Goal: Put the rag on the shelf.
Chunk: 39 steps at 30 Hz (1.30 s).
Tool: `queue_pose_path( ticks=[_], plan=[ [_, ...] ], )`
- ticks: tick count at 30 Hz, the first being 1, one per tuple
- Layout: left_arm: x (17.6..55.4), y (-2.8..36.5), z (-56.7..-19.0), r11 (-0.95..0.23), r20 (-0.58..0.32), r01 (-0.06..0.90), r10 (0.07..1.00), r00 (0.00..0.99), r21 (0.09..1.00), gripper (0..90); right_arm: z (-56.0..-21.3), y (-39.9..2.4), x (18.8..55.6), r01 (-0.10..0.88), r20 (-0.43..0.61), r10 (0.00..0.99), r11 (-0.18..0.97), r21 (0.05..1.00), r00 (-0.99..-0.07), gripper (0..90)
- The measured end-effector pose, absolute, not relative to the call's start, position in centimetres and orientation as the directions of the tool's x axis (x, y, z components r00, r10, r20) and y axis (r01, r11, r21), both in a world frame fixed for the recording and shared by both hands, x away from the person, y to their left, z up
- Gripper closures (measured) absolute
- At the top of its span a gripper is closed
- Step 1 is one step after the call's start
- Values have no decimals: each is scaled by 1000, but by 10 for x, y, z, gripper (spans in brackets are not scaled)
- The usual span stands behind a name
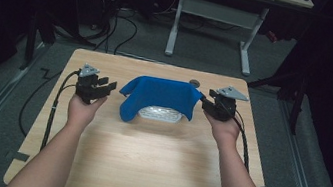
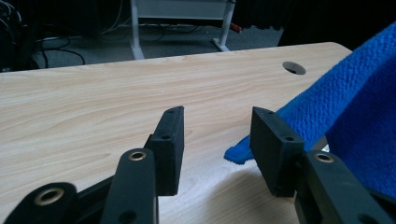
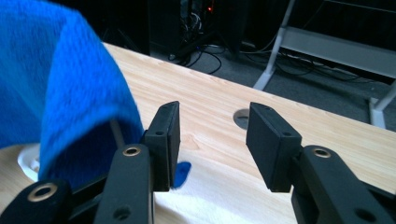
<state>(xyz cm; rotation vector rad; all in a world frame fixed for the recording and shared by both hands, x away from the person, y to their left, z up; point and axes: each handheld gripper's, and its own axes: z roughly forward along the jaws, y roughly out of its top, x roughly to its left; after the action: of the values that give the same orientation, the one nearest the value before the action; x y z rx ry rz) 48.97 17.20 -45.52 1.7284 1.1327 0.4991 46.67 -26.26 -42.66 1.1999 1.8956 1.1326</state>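
High view: wooden table (image 1: 142, 170), dark room.

A blue cloth (image 1: 159, 97) near the counter's (image 1: 143, 165) far edge drapes over a white object (image 1: 160, 115), hiding all but its front rim.

A dim lab or test room: a bare wooden table (image 1: 142, 170) stands on grey carpet (image 1: 202, 48), loose cables (image 1: 114, 29) trail over the floor, and a white-legged desk (image 1: 248, 41) stands behind in darkness.
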Motion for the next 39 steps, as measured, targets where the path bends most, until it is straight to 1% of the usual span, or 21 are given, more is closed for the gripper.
queue_pose_path(
  ticks=[5, 9, 11, 13, 14, 19, 21, 25, 26, 28, 29, 30, 31, 32, 33, 34, 35, 36, 37, 38, 39],
  plan=[
    [482, 176, -458, -84, -174, 469, 860, 480, 879, 555, -428, -268, 458, 378, -61, 916, 224, 898, -396, 531],
    [470, 181, -463, -82, -181, 469, 853, 490, 879, 554, -428, -274, 445, 401, -52, 912, 229, 887, -406, 478],
    [457, 186, -470, -90, -179, 469, 848, 499, 879, 554, -429, -276, 437, 379, -59, 911, 229, 896, -409, 468],
    [452, 188, -472, -95, -177, 472, 848, 500, 876, 553, -430, -276, 434, 381, -70, 908, 243, 892, -413, 457],
    [442, 192, -477, -102, -170, 470, 847, 503, 877, 553, -431, -276, 426, 379, -93, 903, 267, 886, -419, 453],
    [421, 199, -485, -97, -190, 485, 840, 509, 869, 543, -434, -276, 409, 383, -95, 897, 277, 881, -431, 435],
    [401, 200, -488, -117, -176, 481, 835, 521, 869, 539, -438, -275, 393, 349, -122, 890, 294, 890, -439, 435],
    [379, 198, -491, -137, -165, 480, 830, 533, 866, 527, -443, -273, 377, 354, -123, 884, 304, 884, -451, 420],
    [367, 197, -495, -138, -177, 490, 822, 541, 861, 525, -447, -272, 364, 341, -122, 879, 302, 890, -461, 422],
    [360, 196, -496, -141, -180, 497, 821, 542, 856, 522, -450, -270, 358, 346, -123, 878, 306, 887, -462, 422],
    [348, 192, -500, -143, -190, 508, 815, 547, 850, 515, -458, -266, 347, 353, -122, 876, 311, 882, -466, 428],
    [348, 192, -500, -143, -190, 508, 815, 547, 850, 513, -458, -266, 347, 353, -122, 876, 311, 882, -466, 428],
    [341, 191, -502, -145, -192, 511, 814, 549, 847, 509, -466, -263, 336, 363, -128, 868, 329, 871, -479, 449],
    [336, 189, -503, -144, -195, 513, 813, 549, 846, 506, -469, -261, 332, 368, -129, 865, 335, 867, -484, 448],
    [320, 184, -512, -169, -181, 514, 808, 560, 841, 501, -474, -258, 326, 377, -130, 860, 346, 859, -493, 448],
    [313, 180, -517, -196, -163, 514, 804, 571, 835, 497, -479, -256, 321, 382, -124, 856, 348, 856, -501, 448],
    [313, 180, -517, -196, -163, 514, 804, 571, 835, 496, -479, -256, 321, 382, -124, 856, 348, 856, -501, 448],
    [304, 172, -522, -262, -141, 533, 788, 600, 805, 496, -490, -253, 309, 392, -102, 856, 334, 857, -507, 436],
    [304, 172, -522, -262, -141, 533, 788, 600, 805, 479, -490, -253, 309, 392, -102, 856, 334, 857, -507, 436],
    [300, 169, -521, -270, -151, 537, 774, 615, 799, 464, -502, -254, 297, 388, -111, 855, 341, 856, -507, 441],
    [297, 167, -521, -267, -163, 536, 764, 624, 801, 464, -502, -254, 297, 388, -111, 855, 341, 856, -507, 441]
  ],
)
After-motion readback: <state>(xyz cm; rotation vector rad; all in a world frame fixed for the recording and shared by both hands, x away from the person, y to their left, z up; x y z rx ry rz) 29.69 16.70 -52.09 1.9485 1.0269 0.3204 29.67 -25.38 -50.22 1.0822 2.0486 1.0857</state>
